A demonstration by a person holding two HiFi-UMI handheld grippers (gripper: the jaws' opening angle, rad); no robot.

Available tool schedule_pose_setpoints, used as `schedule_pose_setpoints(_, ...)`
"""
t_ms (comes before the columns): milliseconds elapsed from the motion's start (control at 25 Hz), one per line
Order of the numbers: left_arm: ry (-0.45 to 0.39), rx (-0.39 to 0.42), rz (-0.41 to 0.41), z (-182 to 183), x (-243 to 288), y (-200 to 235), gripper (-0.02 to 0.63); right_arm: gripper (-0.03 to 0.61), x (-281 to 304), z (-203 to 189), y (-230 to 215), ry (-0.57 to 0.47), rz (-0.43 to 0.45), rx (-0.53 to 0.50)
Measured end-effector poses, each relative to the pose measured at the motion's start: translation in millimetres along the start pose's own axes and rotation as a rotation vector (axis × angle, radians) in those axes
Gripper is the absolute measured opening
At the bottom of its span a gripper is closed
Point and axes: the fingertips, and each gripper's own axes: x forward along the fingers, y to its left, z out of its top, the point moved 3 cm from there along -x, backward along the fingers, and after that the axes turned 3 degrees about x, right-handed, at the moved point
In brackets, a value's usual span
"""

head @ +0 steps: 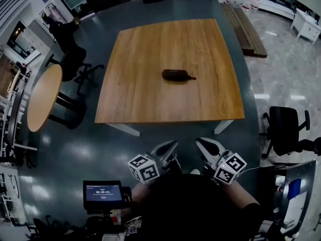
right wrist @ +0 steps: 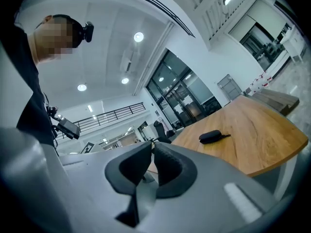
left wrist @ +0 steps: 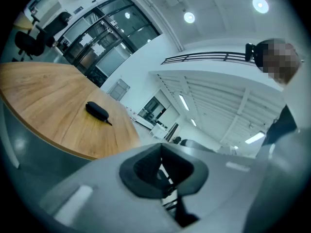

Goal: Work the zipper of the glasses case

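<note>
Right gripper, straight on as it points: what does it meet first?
The right gripper has free air ahead, then probably the wooden table, its near edge or just above the top; height is unclear. The glasses case lies right of that line.

A dark, oblong glasses case (head: 174, 75) is recorded lying flat near the middle of the square wooden table (head: 135, 99), long axis left-right, a short pull tab (head: 192, 78) extended from its right end, zipper state not resolvable.

The table (head: 150, 99) is smooth, satin-finished wood with visible grain. The glasses case (head: 175, 75) looks dark and matt. The floor (head: 90, 149) is glossy.
</note>
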Motion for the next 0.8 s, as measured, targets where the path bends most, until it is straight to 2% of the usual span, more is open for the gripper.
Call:
schedule_pose_setpoints(360, 0.007, -0.065, -0.066, 53, 37, 77, 0.002, 0.026, 66, 25, -40, -0.028, -0.106, -0.03)
schedule_pose_setpoints(640, -0.016, -0.125, -0.071, 93, 32, 140, 0.002, 0.067, 136, 28, -64, 0.018, -0.161, -0.063)
schedule_pose_setpoints(800, -0.051, -0.143, -0.056, 105, 21, 162, 0.002, 0.083, 162, 24, -86, 0.08, -0.188, -0.094)
